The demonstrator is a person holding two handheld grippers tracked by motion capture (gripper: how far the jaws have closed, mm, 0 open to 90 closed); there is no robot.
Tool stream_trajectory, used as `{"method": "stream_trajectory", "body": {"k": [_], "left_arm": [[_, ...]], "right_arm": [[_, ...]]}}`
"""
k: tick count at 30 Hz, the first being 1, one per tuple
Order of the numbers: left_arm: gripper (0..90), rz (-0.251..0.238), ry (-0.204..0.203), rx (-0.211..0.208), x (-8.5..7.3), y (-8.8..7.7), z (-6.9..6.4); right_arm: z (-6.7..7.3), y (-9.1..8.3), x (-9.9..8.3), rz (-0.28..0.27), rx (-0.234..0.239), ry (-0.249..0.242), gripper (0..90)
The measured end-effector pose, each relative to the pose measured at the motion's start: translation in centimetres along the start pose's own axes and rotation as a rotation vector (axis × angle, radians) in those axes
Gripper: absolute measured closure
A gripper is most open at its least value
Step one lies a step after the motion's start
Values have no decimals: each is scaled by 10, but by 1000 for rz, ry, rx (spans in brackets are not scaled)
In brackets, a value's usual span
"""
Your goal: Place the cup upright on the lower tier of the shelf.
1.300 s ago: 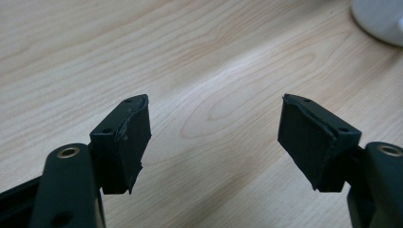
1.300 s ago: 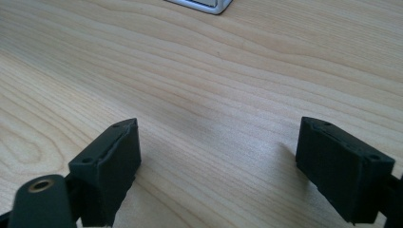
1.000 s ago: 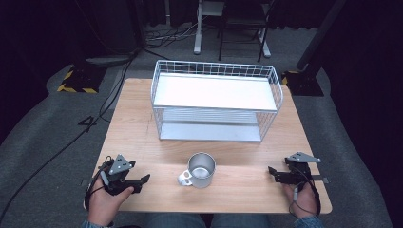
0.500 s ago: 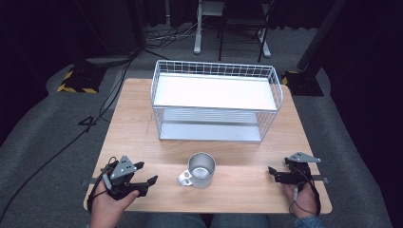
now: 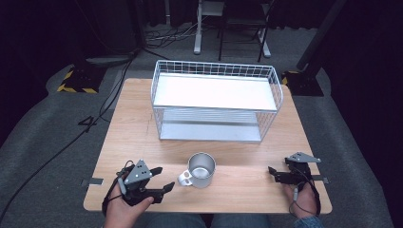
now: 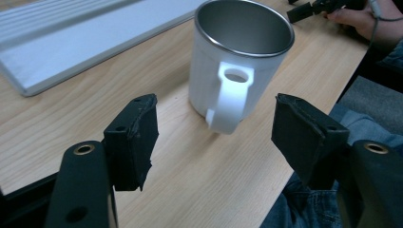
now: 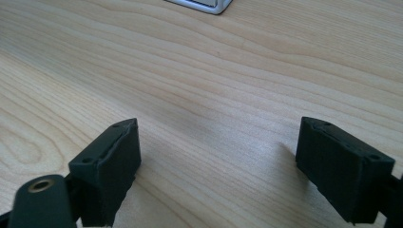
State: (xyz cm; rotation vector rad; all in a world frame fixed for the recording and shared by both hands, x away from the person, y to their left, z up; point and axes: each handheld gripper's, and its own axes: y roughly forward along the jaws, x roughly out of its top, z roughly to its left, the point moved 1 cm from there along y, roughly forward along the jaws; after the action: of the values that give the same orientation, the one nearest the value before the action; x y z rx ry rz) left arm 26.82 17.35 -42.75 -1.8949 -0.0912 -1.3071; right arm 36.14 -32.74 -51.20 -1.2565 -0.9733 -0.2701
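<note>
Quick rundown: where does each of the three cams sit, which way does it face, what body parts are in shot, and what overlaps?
High view: above the person's side, facing forward and down on the table; shows both hands, left gripper, right gripper, wire rack.
Left gripper view: on the left gripper, facing the mug between its open jaws; the other hand behind.
Right gripper view: on the right gripper, facing bare tabletop between open jaws.
Shared: mug in the high and left gripper views.

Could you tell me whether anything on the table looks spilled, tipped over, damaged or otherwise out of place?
Nothing stands out. The shiny metal mug with the white handle stands upright and looks empty on the light wooden table, with no spill around it. The white wire two-tier rack sits square behind it, and nothing looks damaged.
</note>
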Motion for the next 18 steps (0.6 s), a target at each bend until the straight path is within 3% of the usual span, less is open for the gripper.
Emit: {"method": "stream_trajectory", "body": {"k": [8, 11, 18], "left_arm": [[335, -4, 10, -44, 0, 21, -8], [381, 9, 25, -65, 1, 30, -10], [469, 42, 30, -58, -1, 46, -5]], "right_arm": [[0, 0, 0, 0, 0, 0, 151], [0, 0, 0, 0, 0, 0, 150], [0, 0, 0, 0, 0, 0, 150]]}}
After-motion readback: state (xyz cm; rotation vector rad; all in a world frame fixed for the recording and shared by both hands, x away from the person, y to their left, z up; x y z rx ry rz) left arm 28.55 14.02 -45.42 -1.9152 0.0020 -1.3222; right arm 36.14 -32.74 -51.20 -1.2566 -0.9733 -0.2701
